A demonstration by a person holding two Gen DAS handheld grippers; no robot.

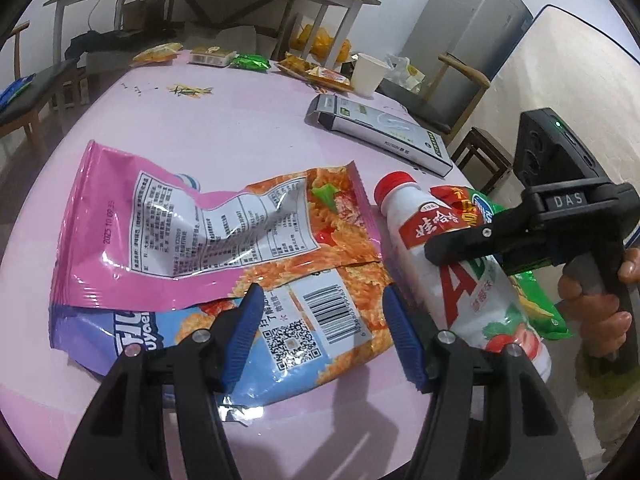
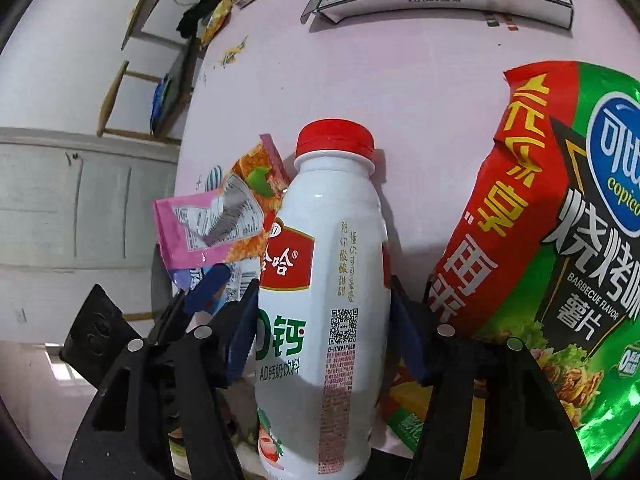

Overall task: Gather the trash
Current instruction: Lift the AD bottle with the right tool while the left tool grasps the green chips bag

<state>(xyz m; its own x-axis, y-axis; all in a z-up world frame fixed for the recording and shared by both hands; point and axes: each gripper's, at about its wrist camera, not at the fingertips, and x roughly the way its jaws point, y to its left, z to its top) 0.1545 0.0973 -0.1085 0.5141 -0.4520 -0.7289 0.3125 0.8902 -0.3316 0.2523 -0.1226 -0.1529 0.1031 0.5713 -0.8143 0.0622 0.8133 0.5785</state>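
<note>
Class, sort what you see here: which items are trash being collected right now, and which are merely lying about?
Being collected: white drink bottle, pink snack bag, green chip bag.
Lying about: white carton, paper cup, chair.

Your left gripper (image 1: 322, 316), black-armed with ribbed blue pads, tilts steeply downward with its jaws standing apart and the pads pressing on nothing. Your right gripper (image 2: 322, 320), the same black frame with blue pads, also points steeply down, its jaws spread about as wide, one pad on each side of what sits between them; whether they press on it cannot be told. In the left wrist view your right hand (image 1: 600, 312) wraps the black pistol handle, fingers curled round it
</note>
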